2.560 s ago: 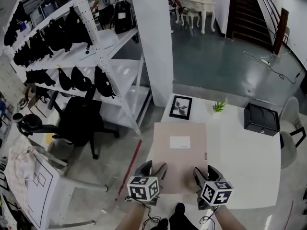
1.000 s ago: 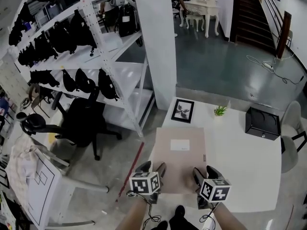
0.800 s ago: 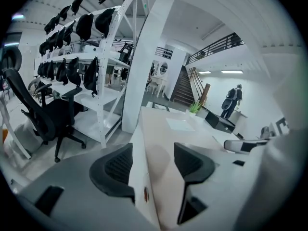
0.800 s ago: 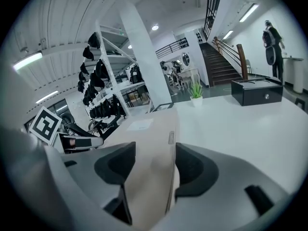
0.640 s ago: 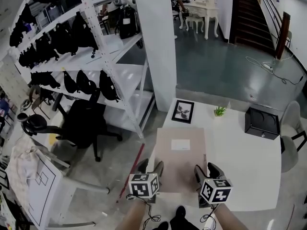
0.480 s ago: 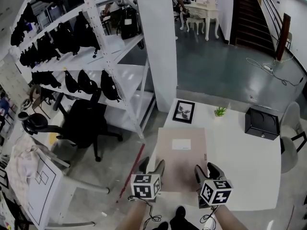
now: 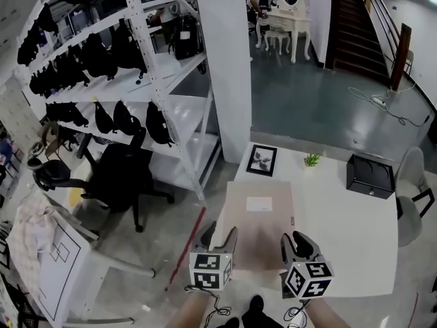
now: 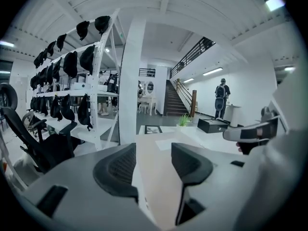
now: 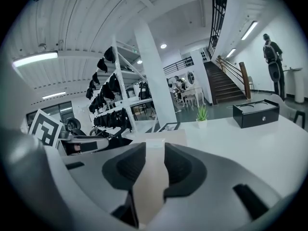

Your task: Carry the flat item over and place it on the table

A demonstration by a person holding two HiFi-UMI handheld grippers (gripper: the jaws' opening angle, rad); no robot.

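Observation:
The flat item is a beige cardboard sheet [image 7: 259,214] with a white label, lying flat on the white table [image 7: 341,217]. My left gripper [image 7: 218,239] hangs over the sheet's near left corner and my right gripper [image 7: 295,243] over its near right corner, both raised off it. In the left gripper view the left gripper [image 8: 153,146] has a wide gap, with the sheet [image 8: 157,183] below it. The right gripper [image 9: 154,150] shows a narrower gap over the sheet [image 9: 149,179]. Both pairs of jaws have just been closing, with nothing between them.
A framed picture [image 7: 261,160], a small plant [image 7: 312,159] and a black box [image 7: 371,174] stand at the table's far side. A white pillar [image 7: 222,60], a rack of black bags [image 7: 123,67] and an office chair [image 7: 116,176] are to the left.
Both grippers have lifted off the sheet's near edge and drawn back toward me. Their jaws stand narrower, the right more so. The sheet stays flat on the table.

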